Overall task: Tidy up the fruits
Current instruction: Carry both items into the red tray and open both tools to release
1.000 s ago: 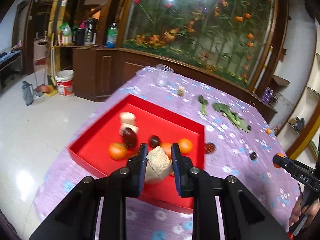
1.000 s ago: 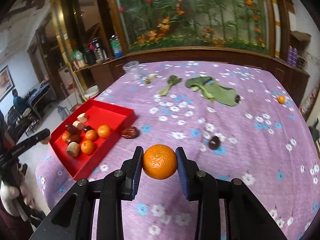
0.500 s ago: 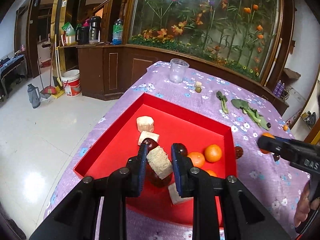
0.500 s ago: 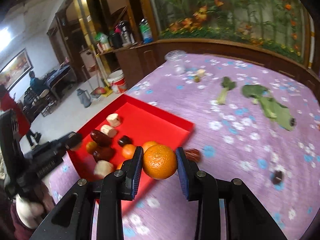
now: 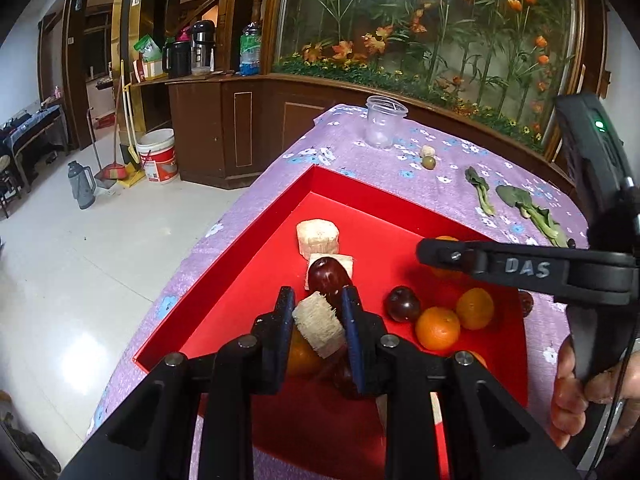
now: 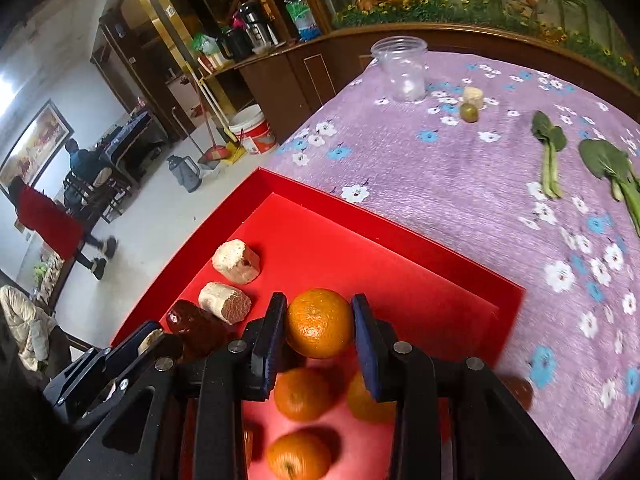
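A red tray (image 5: 352, 200) (image 6: 400, 236) lies on the purple flowered tablecloth. My left gripper (image 5: 316, 312) is shut on a pale fibrous chunk (image 5: 318, 324), held above the tray over a dark red fruit (image 5: 328, 276). My right gripper (image 6: 319, 322) is shut on an orange (image 6: 319, 323) and hangs over the tray's right half, above several loose oranges (image 6: 302, 394). In the left wrist view the right gripper (image 5: 430, 250) reaches in from the right. Two pale chunks (image 6: 236, 262) and dark fruits (image 5: 403, 304) lie in the tray.
A clear plastic cup (image 6: 402, 68), a small green fruit (image 6: 469, 112) and a pale piece (image 6: 474, 96) stand at the table's far end. Leafy greens (image 6: 550, 152) lie to the right. A dark fruit (image 5: 526, 304) sits just outside the tray. People stand far left.
Both grippers have come in over the tray. The right one swept left with its orange from the open tablecloth; the left one moved forward and lower with its chunk.
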### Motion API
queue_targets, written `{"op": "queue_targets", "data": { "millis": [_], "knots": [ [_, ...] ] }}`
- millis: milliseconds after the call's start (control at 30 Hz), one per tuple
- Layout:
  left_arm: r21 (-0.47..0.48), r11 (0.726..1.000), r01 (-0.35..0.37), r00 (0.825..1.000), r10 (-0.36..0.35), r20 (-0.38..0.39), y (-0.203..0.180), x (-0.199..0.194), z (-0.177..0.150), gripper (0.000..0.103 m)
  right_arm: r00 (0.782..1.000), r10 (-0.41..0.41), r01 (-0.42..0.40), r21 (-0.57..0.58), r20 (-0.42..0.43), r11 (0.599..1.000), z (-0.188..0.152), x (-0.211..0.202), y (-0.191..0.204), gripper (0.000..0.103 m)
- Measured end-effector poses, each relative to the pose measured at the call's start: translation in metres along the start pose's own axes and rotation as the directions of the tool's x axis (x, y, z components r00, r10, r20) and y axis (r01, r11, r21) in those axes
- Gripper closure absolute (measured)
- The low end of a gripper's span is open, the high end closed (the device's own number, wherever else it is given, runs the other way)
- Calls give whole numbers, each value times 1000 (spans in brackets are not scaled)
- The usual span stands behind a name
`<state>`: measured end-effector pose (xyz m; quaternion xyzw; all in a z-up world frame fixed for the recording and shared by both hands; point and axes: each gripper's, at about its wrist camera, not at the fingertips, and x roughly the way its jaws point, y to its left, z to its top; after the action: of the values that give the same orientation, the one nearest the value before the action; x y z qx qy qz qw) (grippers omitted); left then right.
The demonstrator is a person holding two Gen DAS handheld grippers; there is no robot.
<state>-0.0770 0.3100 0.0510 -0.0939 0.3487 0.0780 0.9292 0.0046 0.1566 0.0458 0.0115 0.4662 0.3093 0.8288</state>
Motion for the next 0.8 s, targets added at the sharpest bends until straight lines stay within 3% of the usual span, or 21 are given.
{"op": "queue_targets", "data": {
  "millis": [233, 400, 567, 800],
  "knots": [
    [8, 1000, -5, 1000, 5, 0, -2, 3, 0, 77, 1000, -18, 18, -29, -20, 999, 1, 17, 3, 66],
    [-22, 1000, -19, 1000, 19, 7, 5, 2, 1, 41, 1000, 8, -8, -12, -19, 1000, -1, 17, 3, 65],
    [-21, 999, -35, 999, 36, 18, 3, -5, 2, 32, 1000, 3, -2, -24, 26, 1000, 1, 4, 5, 50],
    [10, 998, -60, 997, 59, 40, -12, -22, 1, 25, 997, 9, -9, -6, 80, 1000, -6, -28, 1, 49]
  ]
}}
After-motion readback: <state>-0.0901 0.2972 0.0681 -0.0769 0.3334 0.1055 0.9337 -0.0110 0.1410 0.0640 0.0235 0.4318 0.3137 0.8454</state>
